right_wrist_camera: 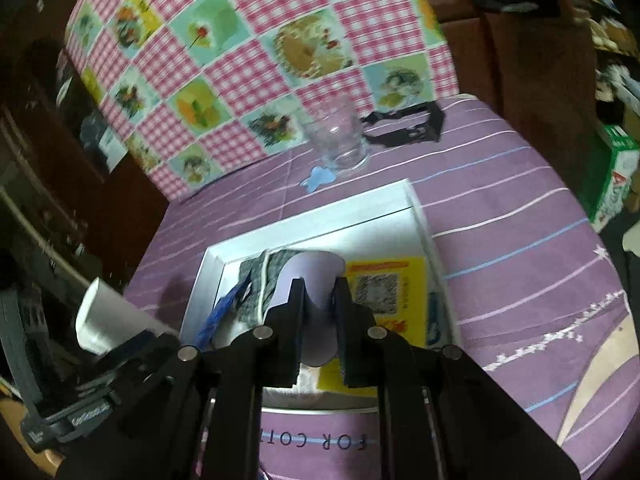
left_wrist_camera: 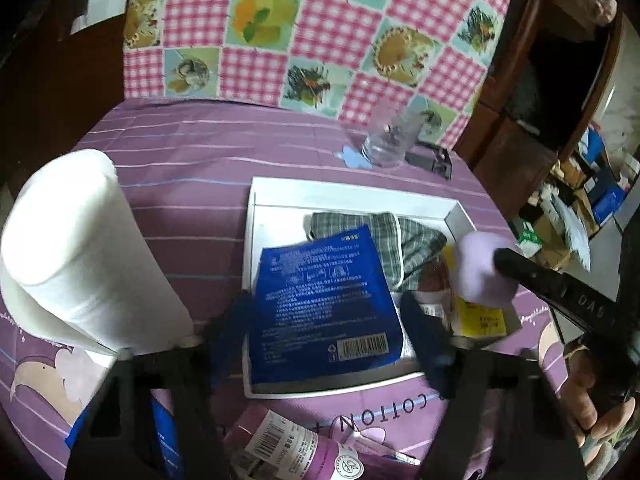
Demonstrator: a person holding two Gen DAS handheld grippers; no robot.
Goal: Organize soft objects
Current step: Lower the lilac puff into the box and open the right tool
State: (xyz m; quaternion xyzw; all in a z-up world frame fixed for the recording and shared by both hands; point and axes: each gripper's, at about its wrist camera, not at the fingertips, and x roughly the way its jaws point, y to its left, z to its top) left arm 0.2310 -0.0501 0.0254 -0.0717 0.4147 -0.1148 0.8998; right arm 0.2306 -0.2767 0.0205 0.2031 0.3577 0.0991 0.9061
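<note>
Right gripper [right_wrist_camera: 320, 300] clamped on a lilac soft roll [right_wrist_camera: 316, 276], hanging over the white tray [right_wrist_camera: 420, 216]. Left gripper [left_wrist_camera: 328, 328] jaws apart, nothing between them, above the blue packet [left_wrist_camera: 324, 300]; its fingers look blurred.

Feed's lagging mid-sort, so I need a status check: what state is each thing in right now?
White tray: partly filled.
Blue packet: flat in tray, released.
Checked cloth: crumpled in tray.
Lilac sponge: gripped above tray.
Left gripper: open.
Right gripper: shut on sponge.
Glass: upright, empty.
</note>
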